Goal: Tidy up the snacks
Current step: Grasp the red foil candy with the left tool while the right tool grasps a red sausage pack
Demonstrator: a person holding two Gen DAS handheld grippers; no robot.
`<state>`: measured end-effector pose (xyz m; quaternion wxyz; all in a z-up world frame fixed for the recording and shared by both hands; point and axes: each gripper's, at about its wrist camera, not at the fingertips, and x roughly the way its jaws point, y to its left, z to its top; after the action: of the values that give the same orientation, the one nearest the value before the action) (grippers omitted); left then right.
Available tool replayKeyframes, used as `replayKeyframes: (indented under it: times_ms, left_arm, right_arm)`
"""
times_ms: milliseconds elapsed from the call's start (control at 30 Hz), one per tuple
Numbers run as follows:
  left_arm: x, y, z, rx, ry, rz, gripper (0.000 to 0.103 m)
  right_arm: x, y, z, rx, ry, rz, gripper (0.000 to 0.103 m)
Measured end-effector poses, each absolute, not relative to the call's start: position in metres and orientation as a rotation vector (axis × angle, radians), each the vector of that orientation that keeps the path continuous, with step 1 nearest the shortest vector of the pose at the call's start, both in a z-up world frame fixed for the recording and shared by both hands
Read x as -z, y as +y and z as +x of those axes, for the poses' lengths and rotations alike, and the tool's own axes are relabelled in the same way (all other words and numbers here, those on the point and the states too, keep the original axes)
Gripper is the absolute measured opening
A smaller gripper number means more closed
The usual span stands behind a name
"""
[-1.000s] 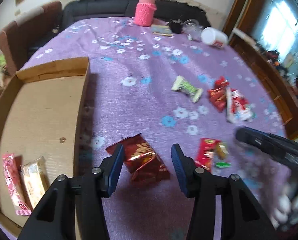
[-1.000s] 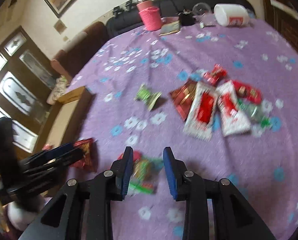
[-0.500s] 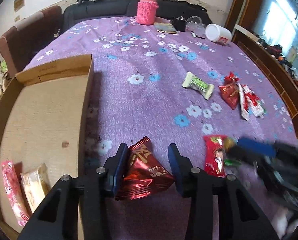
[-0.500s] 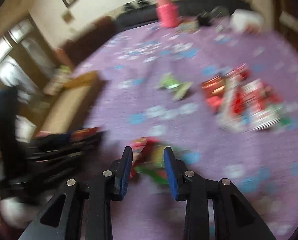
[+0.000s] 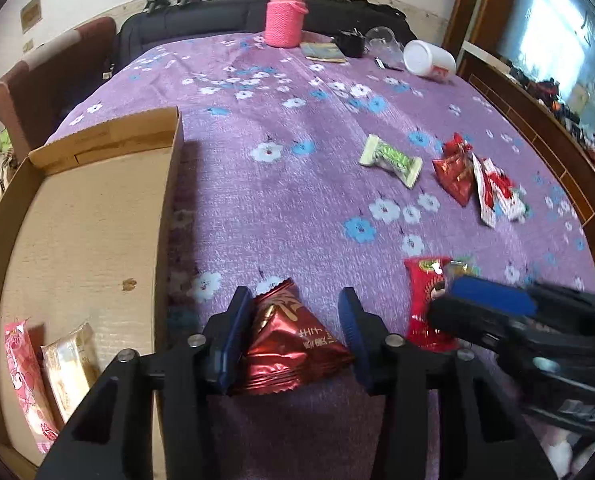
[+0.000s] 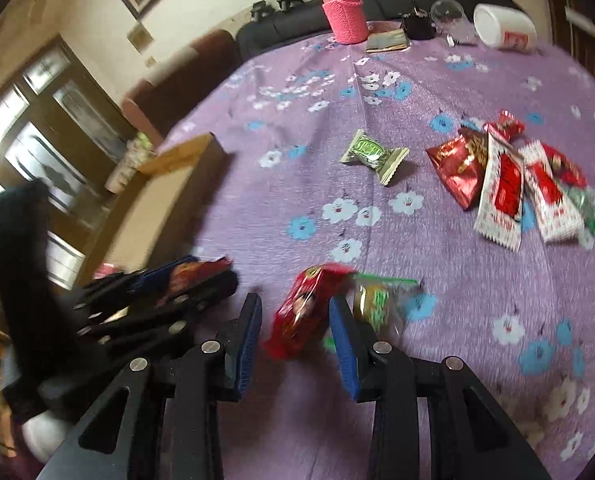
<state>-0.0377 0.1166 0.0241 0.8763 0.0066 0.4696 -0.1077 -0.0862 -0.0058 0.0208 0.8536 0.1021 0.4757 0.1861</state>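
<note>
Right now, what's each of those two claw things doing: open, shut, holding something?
Left gripper: closed on the dark red foil packet.
Right gripper: jaws just opening, around the red snack packet; grip cannot be told.

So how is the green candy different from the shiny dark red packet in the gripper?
The green candy is pale green and white, while the dark red packet is shiny red foil with gold writing. The green candy has crimped ends like a bow; the dark red packet looks like a puffy triangle. The green candy lies alone on the purple cloth; the dark red packet sits between the left gripper fingers. Both are sealed snacks outside the cardboard box.
</note>
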Motion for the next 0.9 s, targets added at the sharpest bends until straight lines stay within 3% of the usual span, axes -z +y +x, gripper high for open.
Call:
replayKeyframes:
  times_ms: [167,233,433,467,600,733,900]
  left_arm:
    - [-0.028,0.13,-0.045,0.308,0.985,-0.069,0.042]
    - [-0.029,0.131,-0.049,0.343,0.982,-0.067,0.042]
    - [-0.03,0.13,-0.057,0.362,0.955,-0.06,0.041]
    - [-0.031,0.13,-0.058,0.365,0.95,-0.067,0.035]
    - [-0.043,0.137,-0.064,0.376,0.911,-0.115,0.026]
    - [-0.059,0.152,-0.072,0.391,0.874,-0.18,0.0]
    - [-0.064,0.175,-0.08,0.374,0.871,-0.234,0.0]
  right_arm:
    - [-0.016,0.009,-0.083,-0.308,0.976,0.074,0.038]
    - [-0.016,0.011,-0.08,-0.286,0.977,0.021,0.027]
    - [-0.018,-0.004,-0.092,-0.332,0.963,0.068,0.024]
    - [-0.021,-0.01,-0.095,-0.353,0.954,0.107,0.024]
    - [-0.033,-0.027,-0.104,-0.393,0.913,0.201,0.025]
    - [-0.053,-0.031,-0.112,-0.433,0.876,0.252,0.025]
    - [-0.07,-0.017,-0.119,-0.455,0.84,0.227,0.025]
